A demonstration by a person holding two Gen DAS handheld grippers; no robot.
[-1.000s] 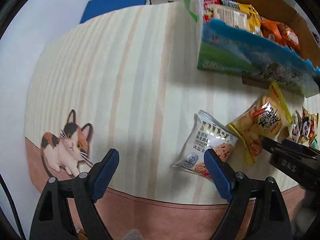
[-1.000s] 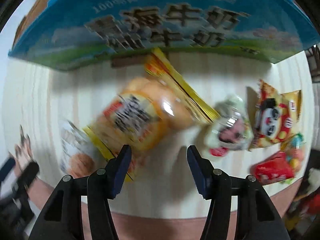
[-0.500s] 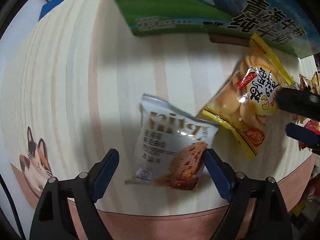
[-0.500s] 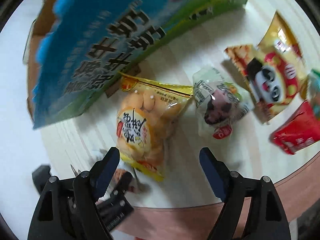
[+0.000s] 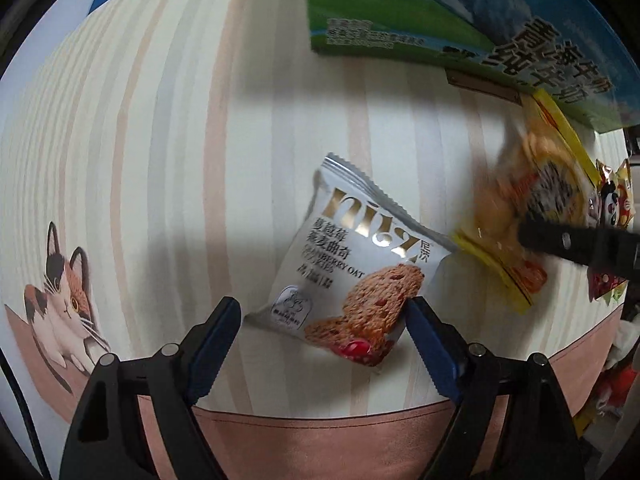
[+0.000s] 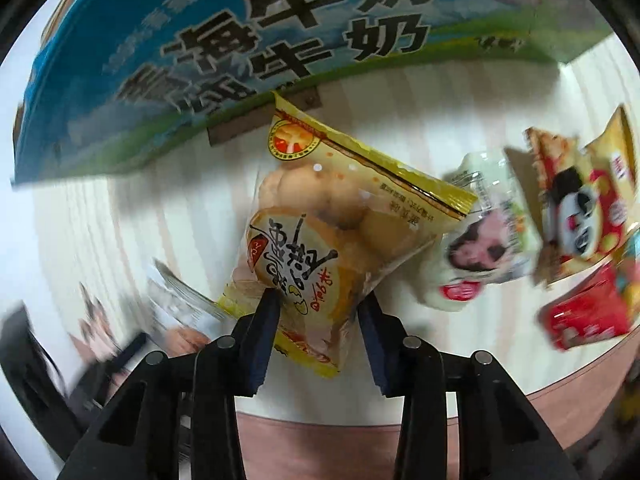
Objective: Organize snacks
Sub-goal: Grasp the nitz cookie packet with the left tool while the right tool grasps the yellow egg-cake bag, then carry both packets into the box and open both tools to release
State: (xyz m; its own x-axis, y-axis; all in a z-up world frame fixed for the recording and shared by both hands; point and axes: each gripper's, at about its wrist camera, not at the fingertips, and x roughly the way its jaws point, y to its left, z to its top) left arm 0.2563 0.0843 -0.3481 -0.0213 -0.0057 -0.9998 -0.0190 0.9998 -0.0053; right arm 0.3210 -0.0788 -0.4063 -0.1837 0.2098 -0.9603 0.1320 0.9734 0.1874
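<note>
A silver cranberry oat cookie packet (image 5: 360, 256) lies on the striped tablecloth. My left gripper (image 5: 324, 312) is open, its blue fingers on either side of the packet's near edge. A yellow packet of round cakes (image 6: 336, 232) lies to its right, blurred in the left wrist view (image 5: 528, 208). My right gripper (image 6: 320, 304) has narrowed onto the yellow packet's near end, with both pads against it. The blue and green milk carton box (image 6: 248, 40) stands behind both packets.
Right of the yellow packet lie a clear white snack (image 6: 484, 240), a panda packet (image 6: 576, 208) and a red packet (image 6: 588, 312). A cat picture (image 5: 60, 300) is printed at the cloth's left. The table's front edge runs just under both grippers.
My left gripper has closed in on the cookie packet, which now sits between its fingers. My right gripper has narrowed from wide open onto the yellow packet.
</note>
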